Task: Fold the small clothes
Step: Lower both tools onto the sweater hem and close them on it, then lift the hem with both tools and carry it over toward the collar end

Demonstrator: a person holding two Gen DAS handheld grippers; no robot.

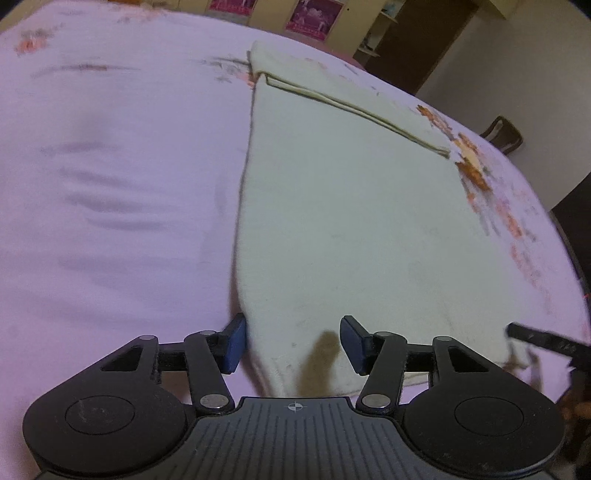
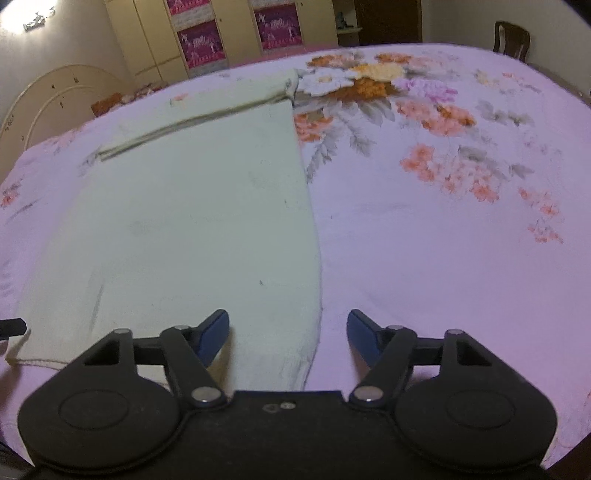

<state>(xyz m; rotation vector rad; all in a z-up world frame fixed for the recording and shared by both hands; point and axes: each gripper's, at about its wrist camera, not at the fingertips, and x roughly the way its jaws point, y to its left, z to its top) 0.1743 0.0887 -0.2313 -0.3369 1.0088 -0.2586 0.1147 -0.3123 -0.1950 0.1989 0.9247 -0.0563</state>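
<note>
A pale cream cloth (image 1: 332, 203) lies flat on a pink flowered bedsheet (image 1: 110, 166), and a folded-over band crosses its far end. In the left wrist view my left gripper (image 1: 293, 343) hovers over the cloth's near left corner. Its jaws stand apart, the cloth lies flat between the blue pads, and the left pad sits at the cloth's edge. In the right wrist view my right gripper (image 2: 288, 339) stands open over the near right corner of the cloth (image 2: 192, 206). One of its pads is over the fabric and the other over the sheet (image 2: 443, 258).
A wooden chair (image 2: 511, 35) stands past the bed's far right edge. Cream wardrobes with magenta panels (image 2: 207, 37) line the back wall, and a curved headboard (image 2: 55, 99) is at the far left. A large flower print (image 2: 369, 85) covers the sheet right of the cloth.
</note>
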